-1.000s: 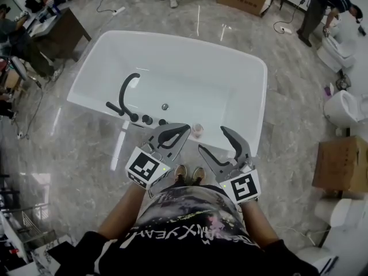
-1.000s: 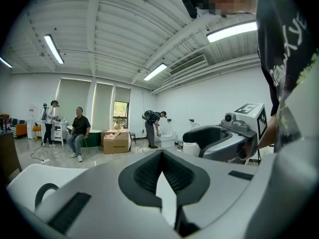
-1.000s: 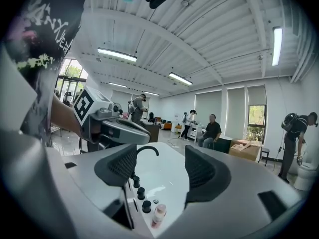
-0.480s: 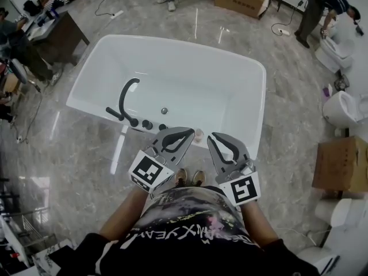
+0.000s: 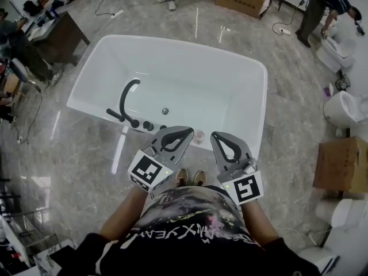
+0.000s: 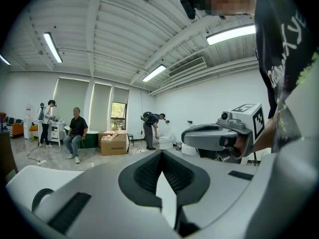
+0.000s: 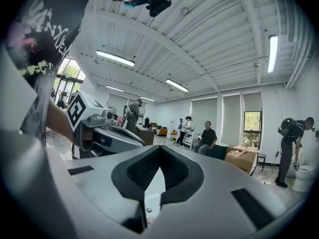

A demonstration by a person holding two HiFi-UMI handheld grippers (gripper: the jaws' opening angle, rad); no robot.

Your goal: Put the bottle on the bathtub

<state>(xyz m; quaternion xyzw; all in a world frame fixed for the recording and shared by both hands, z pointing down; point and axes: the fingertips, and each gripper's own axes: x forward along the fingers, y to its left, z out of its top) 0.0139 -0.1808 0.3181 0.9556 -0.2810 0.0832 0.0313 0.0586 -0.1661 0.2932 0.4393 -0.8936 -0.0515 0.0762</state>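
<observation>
Noted closing of right gripper (image 5: 218, 137) since a second ago: jaws apart then, together now, nothing held. Same for left gripper (image 5: 187, 131), tips touching, empty. Bottle (image 5: 199, 135) on near rim of bathtub (image 5: 172, 38), between both tips.

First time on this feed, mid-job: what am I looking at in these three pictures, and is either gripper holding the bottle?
A person, not a robot, holds a two-jaw gripper in each hand. The head view looks down from their head: left gripper and right gripper point at a white bathtub with a black faucet. The small bottle stands on its near rim, near their tips. The other two pictures come from cameras on the grippers, looking along the jaws: both shut, empty.
</observation>
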